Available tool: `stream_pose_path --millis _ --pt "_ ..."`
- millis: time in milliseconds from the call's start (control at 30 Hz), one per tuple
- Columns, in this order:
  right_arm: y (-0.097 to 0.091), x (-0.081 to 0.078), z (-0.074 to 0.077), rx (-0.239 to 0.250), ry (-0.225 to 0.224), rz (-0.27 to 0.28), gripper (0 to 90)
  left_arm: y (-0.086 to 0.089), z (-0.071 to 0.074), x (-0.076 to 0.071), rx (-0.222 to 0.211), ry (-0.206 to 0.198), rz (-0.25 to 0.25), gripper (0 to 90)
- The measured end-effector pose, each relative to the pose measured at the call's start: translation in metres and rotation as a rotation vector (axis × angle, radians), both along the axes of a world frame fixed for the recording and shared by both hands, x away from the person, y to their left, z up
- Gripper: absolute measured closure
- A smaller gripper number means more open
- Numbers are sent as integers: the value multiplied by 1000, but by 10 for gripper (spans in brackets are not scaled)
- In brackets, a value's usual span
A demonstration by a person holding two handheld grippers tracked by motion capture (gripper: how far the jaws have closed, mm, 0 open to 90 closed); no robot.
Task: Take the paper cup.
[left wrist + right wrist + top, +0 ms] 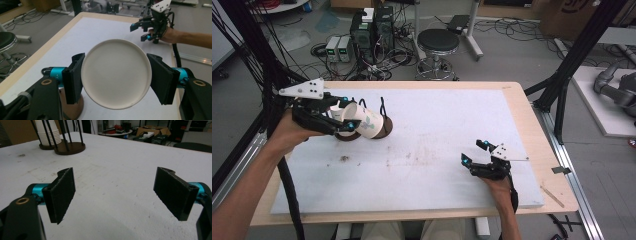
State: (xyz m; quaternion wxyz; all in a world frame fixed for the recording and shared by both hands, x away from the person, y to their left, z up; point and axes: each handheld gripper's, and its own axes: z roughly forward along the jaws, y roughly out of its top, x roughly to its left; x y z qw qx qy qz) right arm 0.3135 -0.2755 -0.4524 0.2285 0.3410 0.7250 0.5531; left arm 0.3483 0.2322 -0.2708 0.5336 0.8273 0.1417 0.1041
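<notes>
My left gripper is shut on a white paper cup with a green print, held tilted on its side above two round dark stands with black rods. From the left gripper view, the cup's round bottom faces the camera, with one black jaw pressed on each side. A brown stand base lies under it. My right gripper rests open near the table's front right, nothing between its jaws. In the right gripper view, one stand holds a stack of cups, and the other stand has none.
The white mat covers the wooden table. On the floor beyond the far edge are a black stool, computer boxes and cables. Black frame posts rise at the right and left sides.
</notes>
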Motion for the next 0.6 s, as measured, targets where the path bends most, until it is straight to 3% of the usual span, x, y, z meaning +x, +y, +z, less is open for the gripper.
stream_pose_path --millis 200,400,600 --pt "0 0 0 2 2 -1 180 -8 -16 -4 -47 0 -26 345" --pt "-1 -2 0 5 -21 -3 180 -15 -45 -11 -97 4 -20 345" --pt "-1 -2 0 7 -14 -4 180 -14 -66 -18 -143 12 -12 345"
